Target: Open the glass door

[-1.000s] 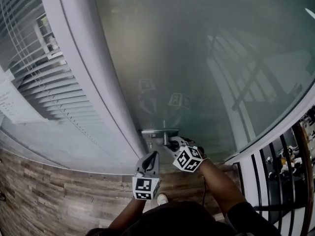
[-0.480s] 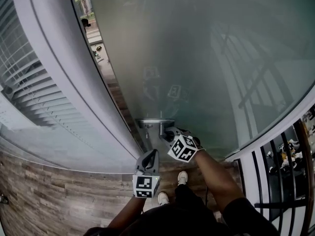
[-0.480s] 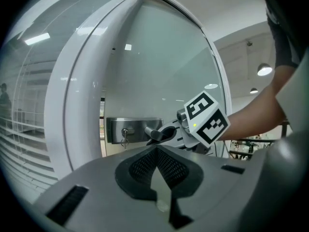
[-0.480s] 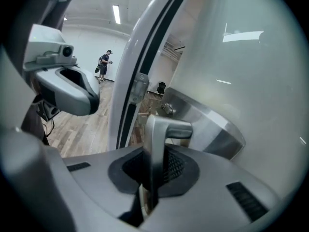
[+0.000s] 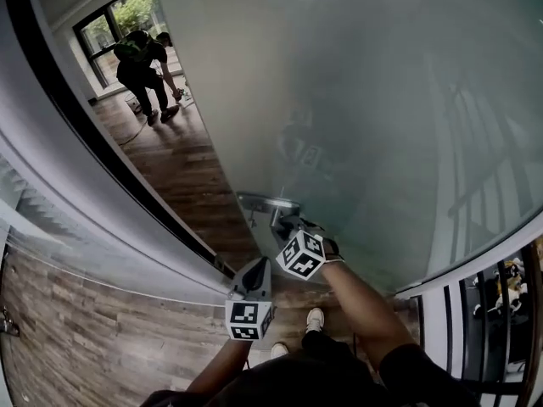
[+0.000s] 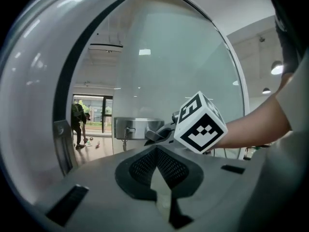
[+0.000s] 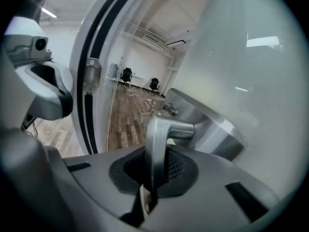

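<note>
The glass door point(image 5: 356, 100) stood ajar to the right of the door frame point(image 5: 76, 193). Through the gap between them, a person point(image 5: 144, 66) stood far back on the room's floor point(image 5: 182, 172). The handle point(image 7: 157, 144) sat low on the door near its free edge, between the jaws of the right gripper point(image 7: 154, 173). The left gripper point(image 5: 261, 265) hung just beside it, nearer the frame. A railing point(image 5: 501, 312) stood to the door's right.

Office with glass door point(image 5: 365, 100) and desk chairs point(image 7: 126, 74).
</note>
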Action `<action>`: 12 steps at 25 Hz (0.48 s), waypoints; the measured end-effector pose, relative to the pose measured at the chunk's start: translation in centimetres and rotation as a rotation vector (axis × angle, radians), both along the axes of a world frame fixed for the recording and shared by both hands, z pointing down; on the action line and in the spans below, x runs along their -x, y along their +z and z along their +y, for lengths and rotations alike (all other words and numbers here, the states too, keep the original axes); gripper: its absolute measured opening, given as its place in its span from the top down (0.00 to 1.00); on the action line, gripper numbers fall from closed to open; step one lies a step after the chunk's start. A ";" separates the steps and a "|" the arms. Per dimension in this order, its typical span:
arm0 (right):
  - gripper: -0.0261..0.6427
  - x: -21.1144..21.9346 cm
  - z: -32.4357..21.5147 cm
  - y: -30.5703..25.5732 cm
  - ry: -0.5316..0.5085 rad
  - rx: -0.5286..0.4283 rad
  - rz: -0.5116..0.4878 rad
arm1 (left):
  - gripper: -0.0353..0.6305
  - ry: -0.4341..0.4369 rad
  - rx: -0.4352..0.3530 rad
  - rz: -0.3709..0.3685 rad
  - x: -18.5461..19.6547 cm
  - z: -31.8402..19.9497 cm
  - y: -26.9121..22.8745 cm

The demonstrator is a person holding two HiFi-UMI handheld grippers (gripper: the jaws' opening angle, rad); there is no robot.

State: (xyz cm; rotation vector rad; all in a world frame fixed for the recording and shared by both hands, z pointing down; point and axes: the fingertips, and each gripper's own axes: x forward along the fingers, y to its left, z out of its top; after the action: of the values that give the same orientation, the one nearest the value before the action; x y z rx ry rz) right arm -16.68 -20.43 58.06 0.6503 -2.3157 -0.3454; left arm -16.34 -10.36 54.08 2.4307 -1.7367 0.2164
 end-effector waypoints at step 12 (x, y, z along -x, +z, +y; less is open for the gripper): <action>0.94 -3.1 -12.9 1.5 0.065 0.127 -0.014 | 0.94 -0.141 0.003 -0.029 -2.3 -10.8 -0.8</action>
State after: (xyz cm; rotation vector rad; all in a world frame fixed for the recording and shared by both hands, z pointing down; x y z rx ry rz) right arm -13.55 -33.37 59.59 0.6646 -2.3025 -0.1625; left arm -14.04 -21.14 53.33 2.3019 -1.9081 0.2386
